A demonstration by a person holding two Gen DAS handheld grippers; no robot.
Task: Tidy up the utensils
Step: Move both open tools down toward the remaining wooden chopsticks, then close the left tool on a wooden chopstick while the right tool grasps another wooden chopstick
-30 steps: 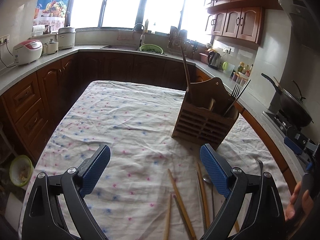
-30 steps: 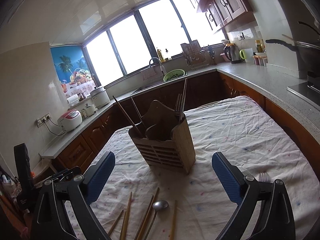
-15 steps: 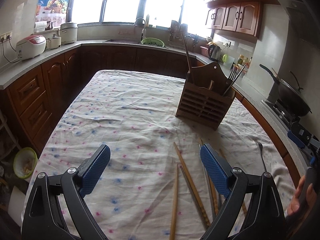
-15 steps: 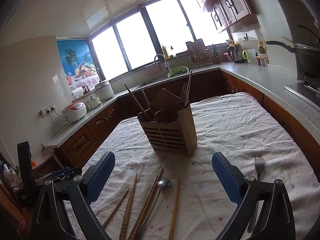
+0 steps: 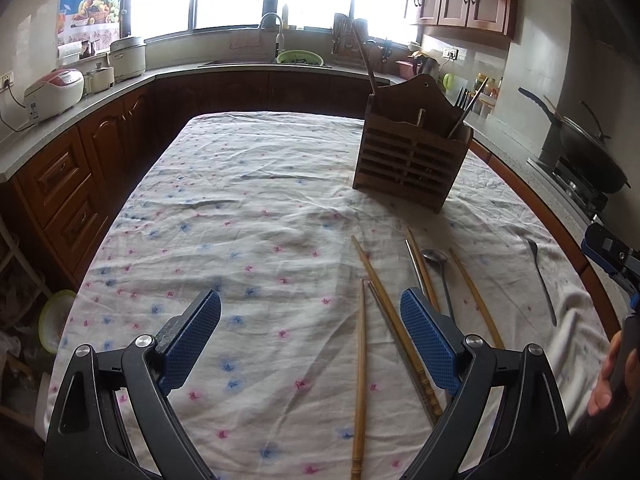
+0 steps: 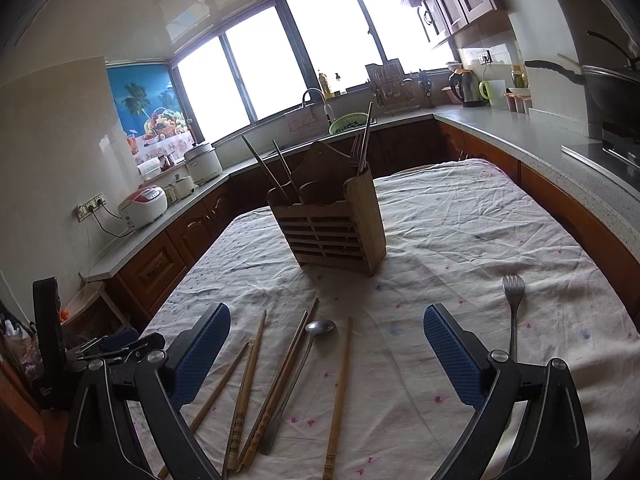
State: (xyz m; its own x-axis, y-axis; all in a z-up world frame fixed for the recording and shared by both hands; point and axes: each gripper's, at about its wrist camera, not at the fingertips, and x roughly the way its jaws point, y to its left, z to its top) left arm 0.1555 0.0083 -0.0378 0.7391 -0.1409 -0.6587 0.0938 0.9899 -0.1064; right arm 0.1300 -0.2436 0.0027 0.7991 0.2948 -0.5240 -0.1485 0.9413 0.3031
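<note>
Both jaws gape wide and empty, left gripper [image 5: 310, 344] and right gripper [image 6: 326, 354] above bamboo chopsticks [image 6: 338, 396] before the slatted wooden utensil holder [image 6: 332, 228].

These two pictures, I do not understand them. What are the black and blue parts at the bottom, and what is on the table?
They are hand-held grippers, one in each of a person's hands, each with a camera looking along its two fingers. One picture is from the left gripper, the other from the right gripper. Both are open and hold nothing. On the tablecloth stands a wooden utensil holder with some utensils inside. Lying loose are wooden chopsticks, a spoon and a fork.
</note>
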